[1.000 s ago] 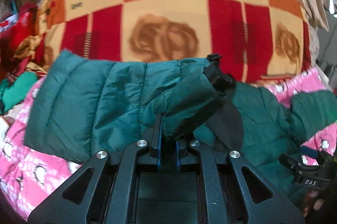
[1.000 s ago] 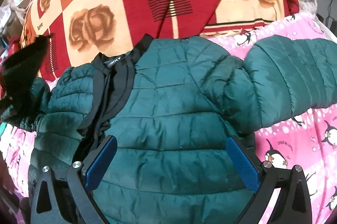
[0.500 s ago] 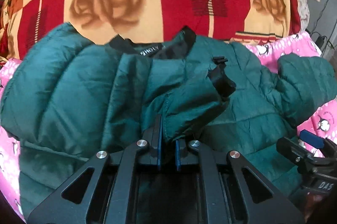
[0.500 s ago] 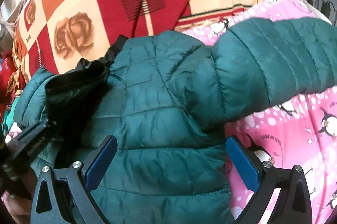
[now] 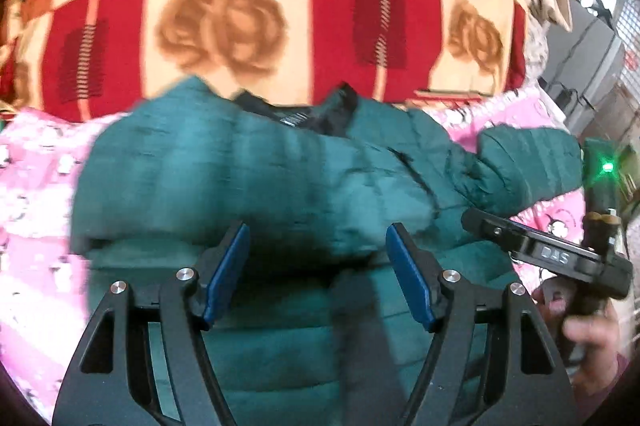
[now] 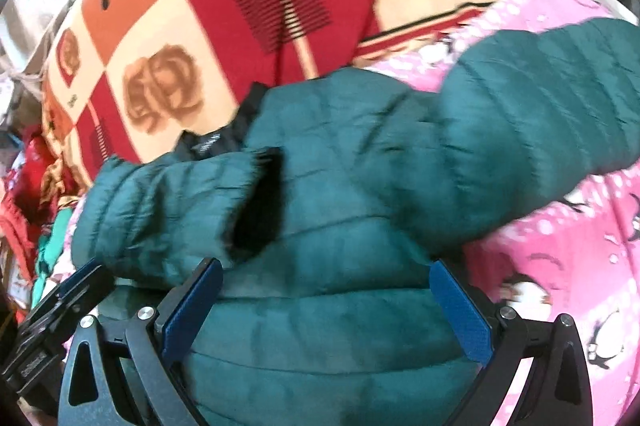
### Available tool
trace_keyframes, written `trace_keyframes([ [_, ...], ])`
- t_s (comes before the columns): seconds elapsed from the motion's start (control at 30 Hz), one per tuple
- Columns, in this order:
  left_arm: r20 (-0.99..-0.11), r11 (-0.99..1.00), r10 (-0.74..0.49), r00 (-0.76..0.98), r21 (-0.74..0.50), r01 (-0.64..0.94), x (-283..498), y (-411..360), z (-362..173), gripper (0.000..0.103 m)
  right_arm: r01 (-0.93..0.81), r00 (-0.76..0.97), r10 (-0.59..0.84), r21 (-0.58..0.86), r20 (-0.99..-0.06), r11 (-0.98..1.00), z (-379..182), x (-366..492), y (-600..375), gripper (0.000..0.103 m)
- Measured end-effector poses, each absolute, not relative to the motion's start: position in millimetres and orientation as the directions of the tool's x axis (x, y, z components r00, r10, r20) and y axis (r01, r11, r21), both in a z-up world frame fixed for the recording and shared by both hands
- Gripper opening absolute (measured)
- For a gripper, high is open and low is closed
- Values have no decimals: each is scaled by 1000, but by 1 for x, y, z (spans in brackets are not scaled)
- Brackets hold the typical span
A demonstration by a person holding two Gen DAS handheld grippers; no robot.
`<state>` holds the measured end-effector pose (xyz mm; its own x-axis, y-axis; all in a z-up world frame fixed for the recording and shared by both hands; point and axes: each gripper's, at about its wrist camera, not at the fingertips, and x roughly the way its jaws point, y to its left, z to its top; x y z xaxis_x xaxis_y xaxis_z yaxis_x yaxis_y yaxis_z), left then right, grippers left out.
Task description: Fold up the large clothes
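Jacket [image 5: 280,185], green puffer, is laid flat on pink penguin sheet [image 6: 560,266], collar twd rose blanket [image 5: 320,25]; L gripper [image 5: 316,266] jaws opening, nothing pinched; R gripper [image 6: 324,310] held wide, empty

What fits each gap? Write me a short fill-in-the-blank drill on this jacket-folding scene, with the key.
1. The puffer jacket is dark ____.
2. One sleeve lies folded across the jacket's ____.
3. The pink sheet under the jacket is printed with ____.
4. The left gripper has its jaws opening, with ____ pinched between them.

Missing words: green; body; penguins; nothing
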<state>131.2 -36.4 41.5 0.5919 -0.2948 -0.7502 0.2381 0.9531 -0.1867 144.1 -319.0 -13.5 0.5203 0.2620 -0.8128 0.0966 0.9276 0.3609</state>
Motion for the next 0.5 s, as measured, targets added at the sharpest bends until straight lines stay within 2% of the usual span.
trace_keyframes([
  [0.2,-723,989,-149,675,-119,90,130,33,58,71,51,488,321,394,-812,918,-28,177,-280,100],
  [0.23,-724,992,-121,679,-111,58,133,45,57,71,47,472,329,396,-818,917,-35,186,-272,95],
  [0.3,-728,994,-74,682,-112,-12,140,68,51,71,27,445,337,389,-830,921,-47,197,-260,74],
  [0.33,-733,993,-53,678,-111,-42,145,77,48,71,6,439,336,377,-833,926,-52,201,-253,51],
  [0.37,-740,991,-37,672,-112,-68,149,84,44,71,-12,443,328,360,-834,933,-53,204,-249,39],
  [0.4,-748,989,-26,663,-117,-93,154,92,37,71,-32,460,311,335,-832,942,-52,204,-245,37],
  [0.43,-754,987,-23,657,-120,-104,158,96,32,71,-46,477,300,317,-826,947,-49,204,-244,28],
  [0.5,-775,984,-9,632,-119,-133,169,103,16,71,-73,522,269,273,-810,959,-36,200,-246,25],
])
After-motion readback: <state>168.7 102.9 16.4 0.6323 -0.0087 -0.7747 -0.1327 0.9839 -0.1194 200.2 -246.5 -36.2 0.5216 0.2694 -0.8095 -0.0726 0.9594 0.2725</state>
